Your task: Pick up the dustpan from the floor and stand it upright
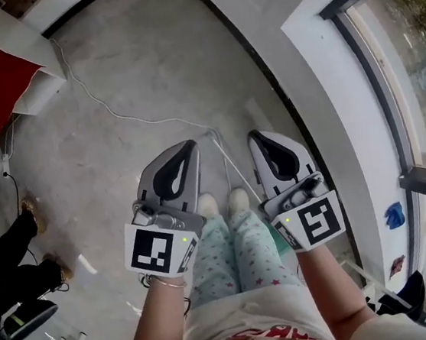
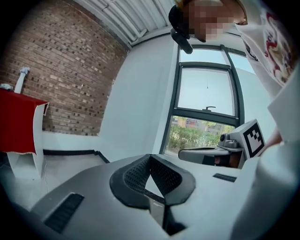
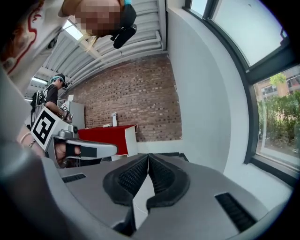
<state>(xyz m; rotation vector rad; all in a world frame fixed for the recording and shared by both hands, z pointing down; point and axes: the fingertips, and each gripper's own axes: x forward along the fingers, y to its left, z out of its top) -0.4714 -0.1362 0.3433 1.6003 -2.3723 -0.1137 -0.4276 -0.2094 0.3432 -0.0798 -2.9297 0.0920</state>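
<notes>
Since both tongs are pinched together on nothing, the step in hand, as I judge it, is the reach, and it begins with opening one of them; the left gripper (image 1: 187,147) and the right gripper (image 1: 259,135) hang side by side over the person's knees, pointing to the far side of the grey floor (image 1: 130,60), and each gripper's own view shows its ribbed pads meeting at the tips on bare air. What I take for the dustpan (image 1: 236,166) lies on the floor between them: a thin pale handle runs from a far point by the white cable (image 1: 113,112) back towards the near right, and a sliver of green (image 1: 280,242) beneath the right gripper may be the pan, though most of it is hidden and I cannot be sure. The right gripper sits nearer the handle, so it seems the natural one to spread wide and lower over it; the jaws should cross the rod squarely, with the rod seated deep in the ribbing, since so slim a shaft would likely roll or slip from a tip-only pinch. Gripping towards the far end should let the pan stay down as a pivot while the handle swings up; the left gripper could steady it; the cable is best kept out of the bite.
</notes>
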